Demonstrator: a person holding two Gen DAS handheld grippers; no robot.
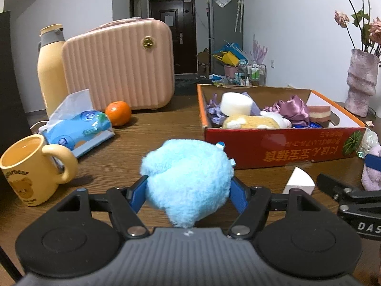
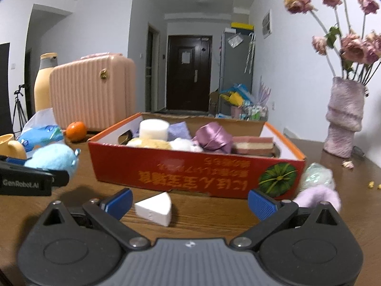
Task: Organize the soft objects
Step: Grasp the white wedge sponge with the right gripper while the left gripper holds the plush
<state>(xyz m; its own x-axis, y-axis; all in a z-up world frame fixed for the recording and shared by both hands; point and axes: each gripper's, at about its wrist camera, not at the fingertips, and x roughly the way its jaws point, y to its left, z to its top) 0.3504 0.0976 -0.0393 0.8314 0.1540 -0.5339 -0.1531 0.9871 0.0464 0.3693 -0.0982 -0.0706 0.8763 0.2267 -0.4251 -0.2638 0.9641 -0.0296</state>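
Holding the blue plush toy (image 1: 188, 176) in the left gripper (image 1: 188, 190); blue pads pressed into both flanks, fur bulging around them; toy looks lifted off the wooden table (image 1: 152, 131), though contact underneath is hidden. Red cardboard box (image 1: 281, 147) sits ahead and to the right of the left gripper, near wall facing it, long axis running left-right across the view; already inside: white sponge cylinder (image 1: 235, 103), purple satin scrunchie (image 1: 294, 108), yellow-white plush (image 1: 252, 121), pink layered sponge (image 1: 319, 113). Judgement: drop needs a forward-right carry over the near wall; left hand owns it.

Right gripper (image 2: 190, 202) stands wide open, nothing between the pads; white wedge sponge (image 2: 154, 208) lies on the table just ahead, closer to its left pad, apart from both; lilac fluffy piece (image 2: 319, 197) beside its right finger, iridescent bundle (image 2: 316, 176) behind that at the box corner. Right hand is the nearer one for all three.
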